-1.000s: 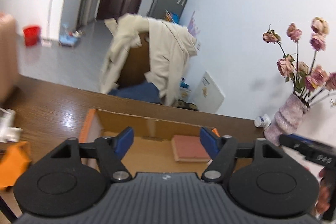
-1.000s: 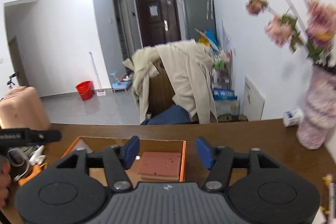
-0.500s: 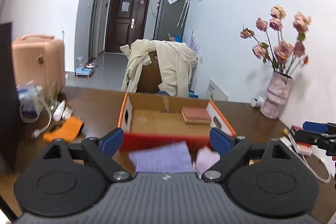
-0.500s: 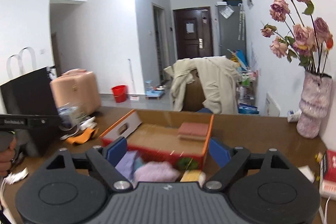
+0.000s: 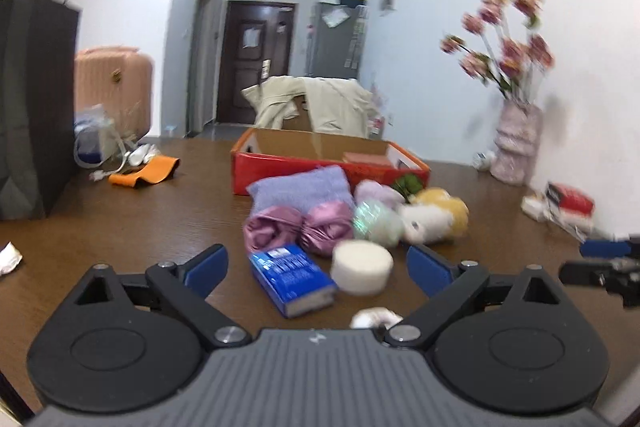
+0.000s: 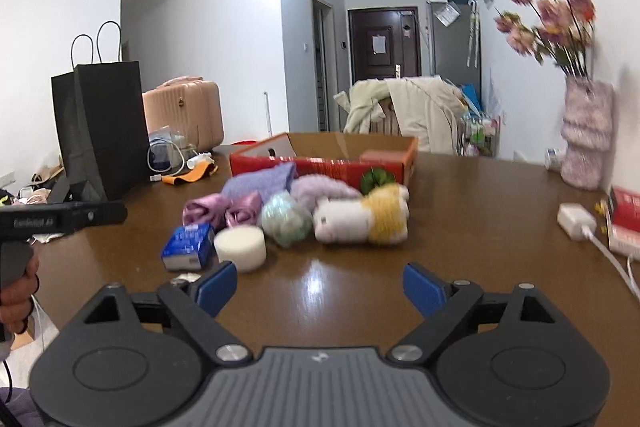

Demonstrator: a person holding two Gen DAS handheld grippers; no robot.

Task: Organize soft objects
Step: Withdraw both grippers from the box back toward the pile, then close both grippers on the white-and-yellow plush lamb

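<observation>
Soft objects [image 5: 352,215] heaped on bench [image 6: 460,227], ahead of both jaws. Left gripper [image 5: 316,267] and right gripper [image 6: 320,287]: jaws wide, just been opening, nothing between.

No legible text; white lettering on left gripper [image 6: 60,219] side too blurred to read.

- Flowers [image 5: 506,39] above the vase smeared by motion blur; petals not separable.
- Print on the blue packet [image 5: 290,277] too blurred to read.
- Small white scrap [image 5: 374,317] half hidden behind the left gripper's body; kind unclear.
- Pink block [image 6: 382,157] in the red box [image 6: 320,163] mostly hidden by the box wall.
- Green item [image 6: 376,179] largely covered by the soft pile.
- White cable [image 6: 612,259] cut off at the right edge.
</observation>
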